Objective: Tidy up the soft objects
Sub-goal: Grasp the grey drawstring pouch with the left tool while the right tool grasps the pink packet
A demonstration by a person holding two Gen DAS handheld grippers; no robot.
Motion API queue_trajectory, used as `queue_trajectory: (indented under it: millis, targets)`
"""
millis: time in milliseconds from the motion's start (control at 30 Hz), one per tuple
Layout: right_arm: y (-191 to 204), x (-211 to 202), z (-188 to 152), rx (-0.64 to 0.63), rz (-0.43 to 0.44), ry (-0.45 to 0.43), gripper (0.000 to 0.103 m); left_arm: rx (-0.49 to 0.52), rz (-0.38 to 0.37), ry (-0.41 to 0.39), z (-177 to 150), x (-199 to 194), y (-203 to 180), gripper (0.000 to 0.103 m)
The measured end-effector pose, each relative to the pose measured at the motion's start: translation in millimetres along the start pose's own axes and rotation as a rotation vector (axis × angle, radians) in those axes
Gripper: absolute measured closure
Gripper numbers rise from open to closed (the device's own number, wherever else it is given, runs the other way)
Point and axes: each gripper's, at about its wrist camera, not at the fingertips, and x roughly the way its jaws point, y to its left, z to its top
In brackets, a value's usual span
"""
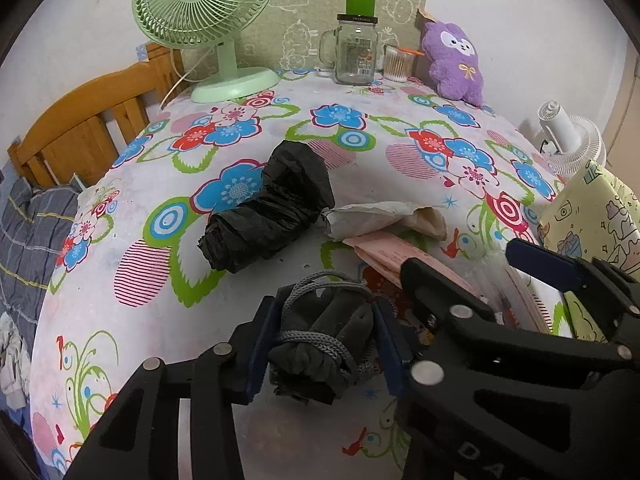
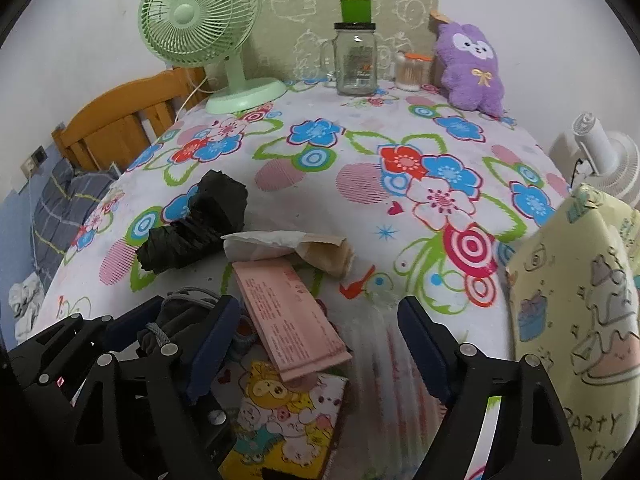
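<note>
My left gripper is shut on a dark grey drawstring pouch with a grey cord, held just above the flowered tablecloth; the pouch also shows at the lower left of the right wrist view. My right gripper is open and empty over a pink packet and a cartoon-printed box; it also shows in the left wrist view. A crumpled black plastic bag lies mid-table. A purple plush toy leans at the back right.
A green desk fan, a glass mug jar and a cotton swab cup stand at the back. A crumpled paper wrapper lies centre. A yellow gift bag stands right, a white fan behind it. A wooden bedhead is left.
</note>
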Motion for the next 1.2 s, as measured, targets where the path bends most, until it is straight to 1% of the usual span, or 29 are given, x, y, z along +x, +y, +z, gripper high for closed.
queue_trajectory:
  millis: [67,233,433,500,567,633,667,733,767,900,1200]
  targets:
    - [2.3,3.4,2.0,-0.003,0.008,0.007,0.020,0.004,0.012,-0.002,1.3,0.7,1.5,0.056]
    - [8.6,12.8,7.1,-0.018,0.010,0.020,0.020,0.025,0.008,-0.003,2.7,3.9,1.9,0.056]
    - [13.0,24.9,10.5,-0.025,0.019,0.046,0.027,0.028,0.005,0.007,3.8,8.1,3.0,0.056]
    - [12.8,29.1,10.6,-0.019,0.033,0.063,0.035,0.027,0.002,0.013,4.4,9.9,3.2,0.056]
    - [11.8,32.6,10.1,-0.005,0.049,0.078,0.040,0.027,-0.001,0.017,4.4,11.3,3.5,0.055]
    - [12.9,33.9,9.9,-0.006,0.050,0.082,0.043,0.028,-0.003,0.019,4.4,11.9,3.3,0.055]
    - [13.1,34.1,9.7,-0.007,0.052,0.085,0.047,0.028,-0.003,0.020,4.5,12.1,3.2,0.055]
    - [12.9,34.2,9.7,-0.006,0.050,0.087,0.049,0.027,-0.003,0.021,4.8,12.1,3.5,0.055]
    - [12.8,33.9,9.5,-0.005,0.048,0.087,0.052,0.026,-0.003,0.020,4.8,12.3,3.1,0.055]
    - [11.3,30.9,8.5,0.003,0.052,0.085,0.058,0.020,-0.002,0.019,4.6,10.9,2.0,0.058]
    - [6.2,18.0,5.3,0.013,0.048,0.071,0.059,0.028,-0.011,0.011,3.0,-0.7,-5.0,0.061]
